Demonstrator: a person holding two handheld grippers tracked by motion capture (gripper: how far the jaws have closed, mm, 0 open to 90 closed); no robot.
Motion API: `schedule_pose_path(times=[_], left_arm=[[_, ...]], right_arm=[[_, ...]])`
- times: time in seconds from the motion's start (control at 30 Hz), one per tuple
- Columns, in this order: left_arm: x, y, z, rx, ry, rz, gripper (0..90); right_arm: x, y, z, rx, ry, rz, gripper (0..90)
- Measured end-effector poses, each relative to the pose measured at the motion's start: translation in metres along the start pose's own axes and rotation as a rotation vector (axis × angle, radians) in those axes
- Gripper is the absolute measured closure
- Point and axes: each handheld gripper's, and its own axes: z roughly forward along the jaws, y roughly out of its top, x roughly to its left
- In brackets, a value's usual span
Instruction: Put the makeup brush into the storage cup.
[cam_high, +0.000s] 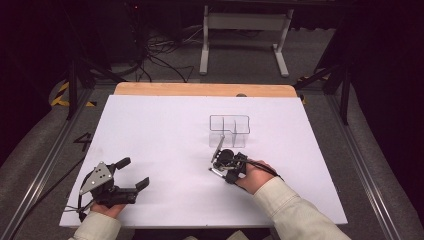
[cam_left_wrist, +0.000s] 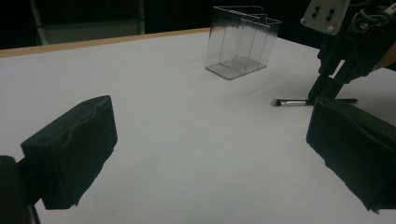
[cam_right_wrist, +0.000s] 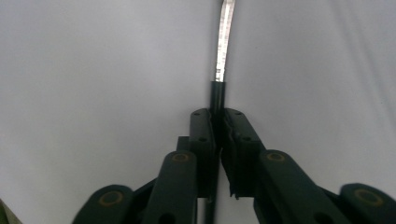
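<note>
Two hand-held grippers are at work on a white table (cam_high: 165, 125), and a clear plastic organizer (cam_high: 229, 131) standing upright on it serves as the reference point. Well to the near left of the organizer, the left gripper (cam_high: 136, 173) rests low over the table near its front edge, held by the person's left hand (cam_high: 107, 209); its jaws stand wide apart with nothing between them, and in the left gripper view bare white surface lies between the two black pads (cam_left_wrist: 74, 151). Just in front of the organizer, on the near side, lies a slim makeup brush (cam_high: 218, 150) with a black handle and a silver ferrule, flat on the table; in the left gripper view it lies (cam_left_wrist: 294, 101) to the right of the organizer, its dark tip pointing left. The right gripper (cam_high: 218, 159), held by the right hand (cam_high: 255, 176), points down at the brush. In the right gripper view its jaws are clenched on the black handle (cam_right_wrist: 218, 100), with the silver ferrule running on beyond the fingertips (cam_right_wrist: 203, 126). Brush and organizer stand near each other but apart.
</note>
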Motion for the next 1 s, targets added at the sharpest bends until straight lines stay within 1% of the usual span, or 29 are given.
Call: schedule_pose_path(times=[0.13, 0.33, 0.6, 0.73, 0.8, 0.83, 0.9, 0.97, 1.0], left_arm=[[0.0, 0.0, 0.0, 0.004, -0.002, 0.001, 2.4], [0.0, 0.0, 0.0, 0.004, -0.002, 0.001, 2.4], [0.0, 0.0, 0.0, 0.004, -0.001, -0.001, 2.4], [0.0, 0.0, 0.0, 0.004, -0.001, -0.002, 2.4], [0.0, 0.0, 0.0, 0.004, -0.001, -0.002, 2.4], [0.0, 0.0, 0.0, 0.005, -0.001, -0.001, 2.4], [0.0, 0.0, 0.0, 0.004, 0.001, -0.002, 2.4], [0.0, 0.0, 0.001, 0.001, 0.003, -0.003, 2.4], [0.0, 0.0, 0.001, 0.0, 0.003, -0.003, 2.4]], right_arm=[[-0.001, 0.0, 0.0, 0.003, 0.01, 0.003, 83.4], [-0.001, 0.001, 0.0, 0.005, 0.007, -0.001, 84.1], [0.0, -0.001, -0.003, -0.012, 0.01, -0.011, 84.5], [0.0, -0.003, -0.011, -0.062, 0.015, -0.004, 84.5], [0.0, -0.003, -0.012, -0.071, 0.014, -0.004, 84.5], [-0.001, -0.004, -0.015, -0.085, 0.013, -0.003, 84.5], [-0.002, -0.006, -0.022, -0.129, 0.012, -0.001, 84.5], [-0.001, -0.008, -0.029, -0.164, 0.011, 0.01, 84.5], [-0.001, -0.009, -0.032, -0.18, 0.011, 0.008, 84.5]])
